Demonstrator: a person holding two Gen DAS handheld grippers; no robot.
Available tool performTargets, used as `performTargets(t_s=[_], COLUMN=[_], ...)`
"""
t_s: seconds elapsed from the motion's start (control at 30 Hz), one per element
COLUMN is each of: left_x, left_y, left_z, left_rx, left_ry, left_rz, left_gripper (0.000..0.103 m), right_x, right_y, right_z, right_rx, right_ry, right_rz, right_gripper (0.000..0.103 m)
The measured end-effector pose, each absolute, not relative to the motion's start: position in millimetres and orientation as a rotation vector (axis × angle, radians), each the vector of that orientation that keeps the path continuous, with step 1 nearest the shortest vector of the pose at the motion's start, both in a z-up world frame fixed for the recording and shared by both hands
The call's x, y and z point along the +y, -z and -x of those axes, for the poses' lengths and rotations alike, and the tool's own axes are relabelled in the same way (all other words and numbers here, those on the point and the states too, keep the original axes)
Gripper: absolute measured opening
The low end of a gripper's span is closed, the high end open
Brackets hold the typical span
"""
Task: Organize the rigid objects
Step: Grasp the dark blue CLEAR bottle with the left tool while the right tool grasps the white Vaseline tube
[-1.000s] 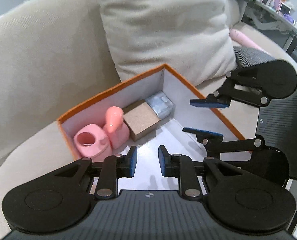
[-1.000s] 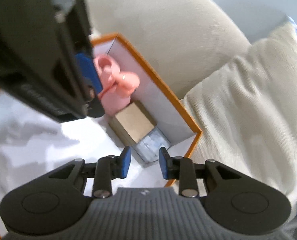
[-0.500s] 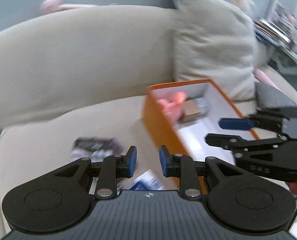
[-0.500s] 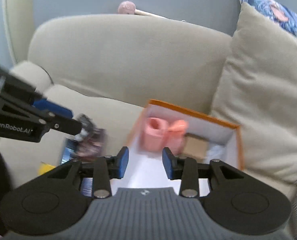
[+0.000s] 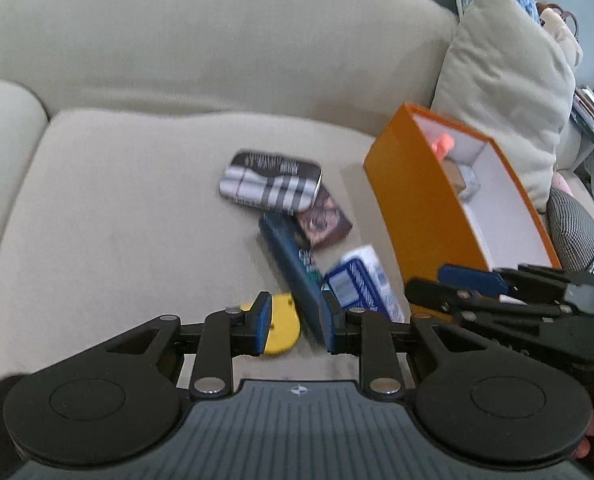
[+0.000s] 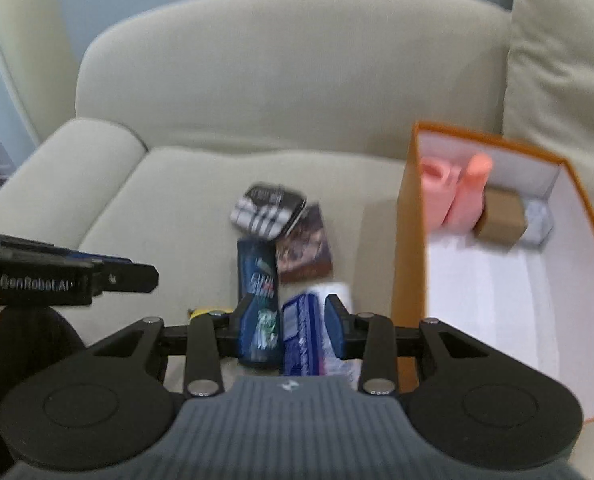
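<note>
While both sets of jaws stand parted and hold nothing, the left gripper [image 5: 295, 329] hangs over the near edge of the clutter on the sofa seat [image 5: 109, 216], and the right gripper [image 6: 289, 330] hangs above the same pile. Between the right jaws, in its own view, lie the near ends of a dark blue box [image 6: 257, 300] and a blue and white packet [image 6: 309, 332]; contact cannot be judged. A yellow disc [image 5: 283, 324] lies just behind the left jaws. Farther off rest a brown patterned box [image 5: 324, 220] and a striped black and white tin [image 5: 270, 182], touching. To the right stands the orange box [image 5: 413, 200], open, with pink items [image 6: 453, 196], a tan block [image 6: 501, 216] and a clear case [image 6: 537, 216] ranged along its far wall. A beige cushion [image 5: 509, 80] leans behind it.
</note>
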State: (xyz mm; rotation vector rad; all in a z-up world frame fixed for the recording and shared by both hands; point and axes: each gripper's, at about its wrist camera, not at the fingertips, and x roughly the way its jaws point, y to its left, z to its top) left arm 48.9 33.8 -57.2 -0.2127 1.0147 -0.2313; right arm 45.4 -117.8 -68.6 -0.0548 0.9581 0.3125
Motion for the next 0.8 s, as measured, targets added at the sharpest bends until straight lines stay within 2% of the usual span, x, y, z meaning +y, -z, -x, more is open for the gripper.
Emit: performTargets(t_s=[0.4, 0.47, 0.53, 0.57, 0.63, 0.77, 0.8], left_x=[42, 42, 39, 37, 32, 26, 25], left_y=[97, 102, 106, 109, 115, 131, 135], left_z=[-73, -79, -86, -91, -100, -116, -120], left_rx=[1.073, 1.087, 1.094, 1.097, 1.114, 1.164, 1.178], left_ry=[0.257, 0.26, 0.262, 0.259, 0.254, 0.232, 0.228], left_rz=[0.309, 0.324, 0.327, 0.324, 0.326, 0.353, 0.354], left_gripper=[0.029, 0.034, 0.043, 0.045, 0.047, 0.05, 0.05], right_x=[-105, -103, -101, -99, -98, -100, -100], right_y=[109, 115, 119, 121, 124, 128, 130], right_z=[-69, -75, -80, -84, -89, -98, -100], right_rx=[1.074, 1.088, 1.091, 1.091, 1.087, 1.08, 1.086], right_ry=[-0.258, -0.253, -0.236, -0.228, -0.216, -0.179, -0.183], right_rz=[0.13, 0.148, 0.18, 0.2, 0.223, 0.292, 0.313], right_gripper=[0.037, 0.037, 0.037, 0.036, 0.028, 0.025, 0.021])
